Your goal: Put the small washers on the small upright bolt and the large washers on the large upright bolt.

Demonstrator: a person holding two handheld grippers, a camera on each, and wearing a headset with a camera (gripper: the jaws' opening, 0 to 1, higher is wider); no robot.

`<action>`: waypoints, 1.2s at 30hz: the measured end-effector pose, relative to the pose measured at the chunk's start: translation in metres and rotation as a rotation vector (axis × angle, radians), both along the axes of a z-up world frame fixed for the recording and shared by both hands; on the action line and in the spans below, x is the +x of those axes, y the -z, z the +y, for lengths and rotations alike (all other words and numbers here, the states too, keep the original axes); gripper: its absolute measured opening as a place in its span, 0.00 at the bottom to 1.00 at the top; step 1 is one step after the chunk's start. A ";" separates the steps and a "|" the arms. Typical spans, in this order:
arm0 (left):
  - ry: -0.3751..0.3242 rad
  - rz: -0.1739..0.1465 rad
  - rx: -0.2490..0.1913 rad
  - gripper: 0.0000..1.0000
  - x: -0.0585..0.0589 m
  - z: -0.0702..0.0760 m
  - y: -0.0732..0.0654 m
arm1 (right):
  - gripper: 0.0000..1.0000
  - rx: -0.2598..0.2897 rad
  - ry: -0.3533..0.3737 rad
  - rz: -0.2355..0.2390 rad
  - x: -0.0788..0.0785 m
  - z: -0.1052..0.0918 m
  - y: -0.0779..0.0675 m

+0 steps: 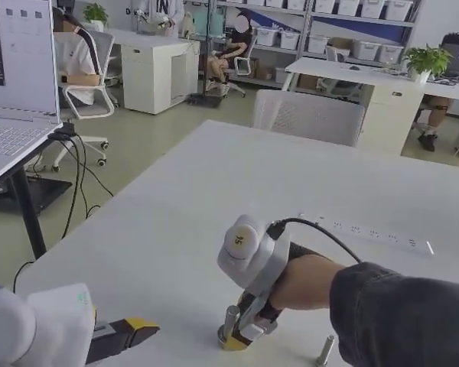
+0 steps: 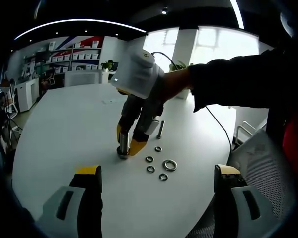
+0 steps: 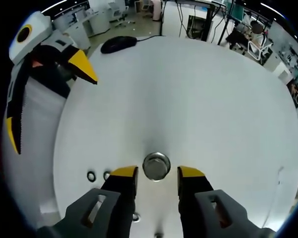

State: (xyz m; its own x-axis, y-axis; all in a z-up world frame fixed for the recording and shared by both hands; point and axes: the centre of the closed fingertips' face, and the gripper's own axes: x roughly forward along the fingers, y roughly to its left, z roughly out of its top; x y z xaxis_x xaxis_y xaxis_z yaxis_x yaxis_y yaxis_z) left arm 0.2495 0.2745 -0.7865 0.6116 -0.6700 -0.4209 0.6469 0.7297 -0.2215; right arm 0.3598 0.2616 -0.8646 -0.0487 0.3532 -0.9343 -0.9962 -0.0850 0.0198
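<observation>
The right gripper points down over the large bolt, its jaws apart on both sides of the bolt and not touching it. The left gripper is wide open and holds nothing. The washers lie on the white table near the large bolt. The small bolt is to its right.

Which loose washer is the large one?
The large washer at the cluster's right edge in the left gripper view, visibly wider than the four small washers.

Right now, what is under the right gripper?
The large upright bolt stands under the right gripper, between its jaws. Loose washers lie beside it on the table. Its foot is partly hidden by the jaw tips, so washers there cannot be told.
</observation>
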 end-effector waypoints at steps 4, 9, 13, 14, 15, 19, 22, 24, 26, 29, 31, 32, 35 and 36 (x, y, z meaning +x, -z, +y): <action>0.003 -0.001 0.001 0.94 0.000 -0.001 -0.001 | 0.39 0.015 0.012 -0.002 0.003 -0.002 -0.006; 0.007 -0.003 0.003 0.94 0.000 -0.002 -0.002 | 0.42 0.019 0.023 -0.009 0.005 -0.006 -0.008; 0.007 -0.003 0.004 0.94 0.000 -0.002 -0.002 | 0.44 0.020 0.024 -0.021 0.006 -0.010 -0.013; 0.007 -0.004 0.002 0.94 0.000 -0.002 -0.002 | 0.44 0.021 0.023 -0.023 0.006 -0.011 -0.015; 0.007 -0.004 0.001 0.94 0.000 -0.002 -0.002 | 0.44 0.027 0.024 -0.026 0.006 -0.011 -0.017; 0.012 -0.006 0.001 0.94 0.000 -0.004 -0.003 | 0.45 0.040 0.028 -0.036 0.007 -0.012 -0.024; 0.016 -0.005 0.003 0.94 0.000 -0.004 -0.002 | 0.45 0.048 0.034 -0.043 0.008 -0.015 -0.027; 0.017 -0.006 0.004 0.94 0.000 -0.004 -0.001 | 0.45 0.051 0.036 -0.047 0.007 -0.017 -0.030; 0.019 -0.005 0.003 0.94 0.000 -0.005 -0.002 | 0.45 0.056 0.036 -0.057 0.007 -0.020 -0.034; 0.023 -0.007 0.004 0.94 0.001 -0.005 -0.002 | 0.45 0.072 0.039 -0.066 0.006 -0.021 -0.040; 0.025 -0.008 0.002 0.94 0.001 -0.006 -0.002 | 0.46 0.081 0.038 -0.075 0.004 -0.024 -0.044; 0.024 -0.010 0.003 0.94 0.002 -0.006 -0.002 | 0.46 0.086 0.037 -0.080 0.003 -0.026 -0.047; 0.027 -0.006 0.004 0.94 0.001 -0.006 -0.001 | 0.47 0.093 0.033 -0.099 0.000 -0.031 -0.053; 0.028 -0.005 0.002 0.94 0.001 -0.007 -0.001 | 0.47 0.097 0.033 -0.102 -0.001 -0.032 -0.055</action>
